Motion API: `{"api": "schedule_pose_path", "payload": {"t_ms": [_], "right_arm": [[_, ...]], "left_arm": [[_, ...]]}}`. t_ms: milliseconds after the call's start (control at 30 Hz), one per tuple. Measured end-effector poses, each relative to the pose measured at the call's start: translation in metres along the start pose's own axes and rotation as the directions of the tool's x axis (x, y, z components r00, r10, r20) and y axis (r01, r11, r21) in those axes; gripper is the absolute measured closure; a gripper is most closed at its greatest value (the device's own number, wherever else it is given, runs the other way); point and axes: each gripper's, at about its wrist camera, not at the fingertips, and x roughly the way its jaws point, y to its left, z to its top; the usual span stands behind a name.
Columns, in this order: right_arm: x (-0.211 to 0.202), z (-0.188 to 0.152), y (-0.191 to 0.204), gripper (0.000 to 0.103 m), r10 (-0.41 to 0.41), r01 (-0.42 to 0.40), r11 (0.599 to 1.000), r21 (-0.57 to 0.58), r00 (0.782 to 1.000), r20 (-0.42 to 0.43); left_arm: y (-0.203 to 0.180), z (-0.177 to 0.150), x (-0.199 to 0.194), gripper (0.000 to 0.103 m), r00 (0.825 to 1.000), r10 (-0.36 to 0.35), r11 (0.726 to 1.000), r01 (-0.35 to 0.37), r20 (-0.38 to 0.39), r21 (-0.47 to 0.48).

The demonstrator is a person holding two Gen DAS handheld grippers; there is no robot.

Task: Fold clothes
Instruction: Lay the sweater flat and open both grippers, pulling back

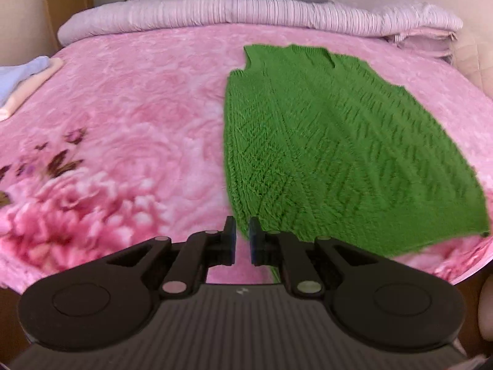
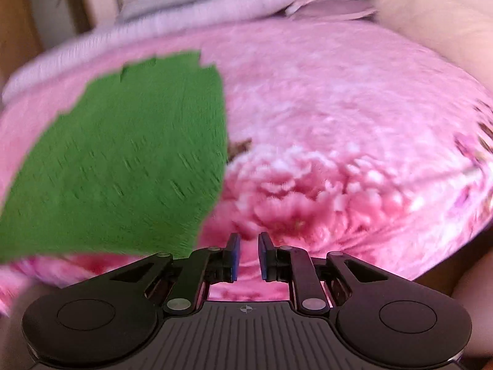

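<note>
A green knitted vest [image 1: 332, 141] lies spread flat on the pink flowery blanket [image 1: 123, 117], neck end far from the fingers and bottom edge near them. It lies flat like that so it is easy to fold. The left gripper [image 1: 242, 234] hangs over the vest's near corner. Its fingers have a small gap and hold nothing. The right gripper [image 2: 249, 246] is just right of the vest's other near corner, also a little open and holding nothing.
</note>
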Motion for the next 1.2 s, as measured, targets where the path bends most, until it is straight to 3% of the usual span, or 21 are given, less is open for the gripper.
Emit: {"api": "schedule_pose_path", "payload": {"t_ms": [100, 233, 300, 533, 733, 1200], "right_arm": [[-0.02, -0.001, 0.012, 0.084, -0.003, 0.003, 1.0, 0.027, 1.0, 0.02], [-0.047, -0.002, 0.028, 0.061, -0.005, 0.003, 0.998, 0.058, 0.999, 0.048], [-0.056, -0.005, 0.041, 0.059, 0.012, -0.015, 0.999, 0.042, 0.998, 0.063], [-0.069, -0.025, 0.062, 0.057, 0.038, -0.039, 0.999, 0.012, 0.998, 0.04], [-0.073, -0.039, 0.059, 0.056, 0.0, -0.001, 0.999, 0.034, 1.0, 0.016], [-0.079, -0.052, 0.073, 0.056, 0.016, -0.016, 0.999, -0.027, 1.0, -0.023]], "left_arm": [[-0.003, 0.005, -0.03, 0.086, 1.0, 0.008, 1.0, -0.008, 0.027, -0.003], [-0.013, 0.005, -0.061, 0.076, 0.998, 0.011, 0.999, -0.012, 0.054, 0.032], [-0.018, 0.0, -0.071, 0.075, 0.998, 0.023, 0.999, -0.025, 0.053, 0.048], [-0.022, -0.024, -0.089, 0.074, 0.999, 0.028, 0.999, -0.029, 0.029, 0.037], [-0.023, -0.039, -0.096, 0.073, 0.999, 0.049, 0.998, -0.049, 0.015, 0.042], [-0.035, -0.049, -0.106, 0.072, 1.0, 0.011, 0.998, -0.012, 0.012, 0.064]]}}
